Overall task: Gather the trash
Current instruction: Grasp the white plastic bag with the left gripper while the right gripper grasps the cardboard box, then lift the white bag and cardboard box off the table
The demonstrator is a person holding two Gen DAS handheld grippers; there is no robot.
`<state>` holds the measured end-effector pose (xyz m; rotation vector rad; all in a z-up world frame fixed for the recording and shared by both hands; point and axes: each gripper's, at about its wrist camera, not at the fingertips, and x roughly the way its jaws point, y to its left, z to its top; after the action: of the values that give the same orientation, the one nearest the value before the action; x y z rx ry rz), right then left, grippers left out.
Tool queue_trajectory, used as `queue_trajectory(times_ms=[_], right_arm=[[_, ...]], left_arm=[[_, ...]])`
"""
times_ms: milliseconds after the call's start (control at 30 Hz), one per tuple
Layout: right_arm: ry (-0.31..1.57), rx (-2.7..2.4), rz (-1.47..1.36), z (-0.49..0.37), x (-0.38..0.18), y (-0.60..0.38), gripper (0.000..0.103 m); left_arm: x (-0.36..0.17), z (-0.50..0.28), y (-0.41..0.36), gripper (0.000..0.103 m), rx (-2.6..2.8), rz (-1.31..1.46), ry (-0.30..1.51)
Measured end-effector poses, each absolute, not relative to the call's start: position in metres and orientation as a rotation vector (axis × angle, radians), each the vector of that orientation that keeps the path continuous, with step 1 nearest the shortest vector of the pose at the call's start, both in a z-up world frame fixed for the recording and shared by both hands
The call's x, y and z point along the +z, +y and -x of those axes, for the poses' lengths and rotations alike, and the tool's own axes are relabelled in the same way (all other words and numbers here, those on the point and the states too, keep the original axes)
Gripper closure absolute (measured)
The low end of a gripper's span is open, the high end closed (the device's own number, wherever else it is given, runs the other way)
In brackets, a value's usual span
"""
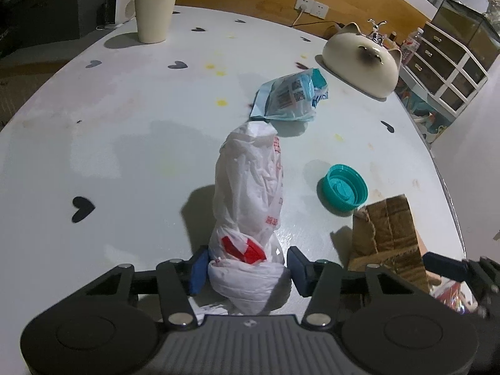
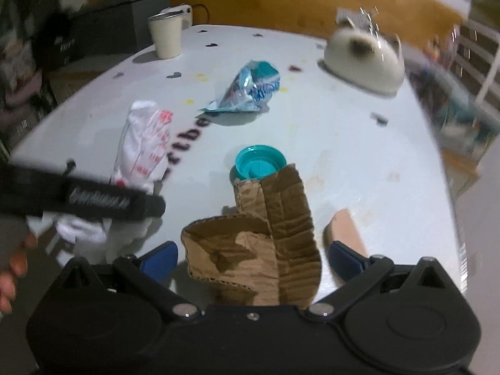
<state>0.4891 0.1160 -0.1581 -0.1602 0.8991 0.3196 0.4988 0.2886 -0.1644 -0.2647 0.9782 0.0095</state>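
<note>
Trash lies scattered across the pale surface [image 1: 93, 143], which is printed with small dark hearts. The white plastic bag [image 1: 250, 193], crumpled and marked in red, stretches away from your left gripper [image 1: 247, 268]. Its near, bunched end sits between the blue fingers [image 1: 198, 270]. The left pad touches the plastic; the right pad stands just beside it, with what looks like a thin gap, so you are not yet pinching it.

Your right gripper [image 2: 253, 257] has its fingers spread wide on either side of the torn brown cardboard [image 2: 265, 243]. Neither pad touches it. The cardboard lies on the surface, curled, with its far tip reaching the teal bottle cap [image 2: 259, 161]. The cap rests open side up, just beyond the cardboard. A pinkish flat piece [image 2: 345, 222] lies close by the right finger; this view is motion-blurred, so what it is cannot be told.

Farther off, a crumpled blue-and-white wrapper [image 1: 290, 97] lies beyond the far end of the bag, apart from it. A cream cup [image 1: 154, 14] stands upright near the far left edge. A cream cat-shaped container [image 1: 362, 65] sits at the far right. A hand [image 2: 12, 268] shows at the left edge of the right wrist view, behind the left gripper's black body.
</note>
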Motion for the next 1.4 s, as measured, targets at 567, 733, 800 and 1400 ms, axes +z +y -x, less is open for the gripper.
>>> queue_trajectory(times_ms=[567,733,800,1400], right_arm=[[0.896,0.334,-0.033,-0.477,-0.139,0.088,0.053],[0.874,0.341,-0.039,-0.459,-0.127,0.082,0.054],[0.864,0.342,-0.036,-0.450,-0.122,0.080,0.054],[0.783,0.339,-0.036,-0.374,-0.078,0.049,0.054]], left_arm=[[-0.146,-0.444,0.291,0.051,0.027,0.245,0.925],[-0.130,-0.424,0.290,0.051,0.043,0.240,0.906],[-0.124,-0.417,0.288,0.051,0.045,0.229,0.900],[-0.071,-0.336,0.275,0.051,0.071,0.219,0.818]])
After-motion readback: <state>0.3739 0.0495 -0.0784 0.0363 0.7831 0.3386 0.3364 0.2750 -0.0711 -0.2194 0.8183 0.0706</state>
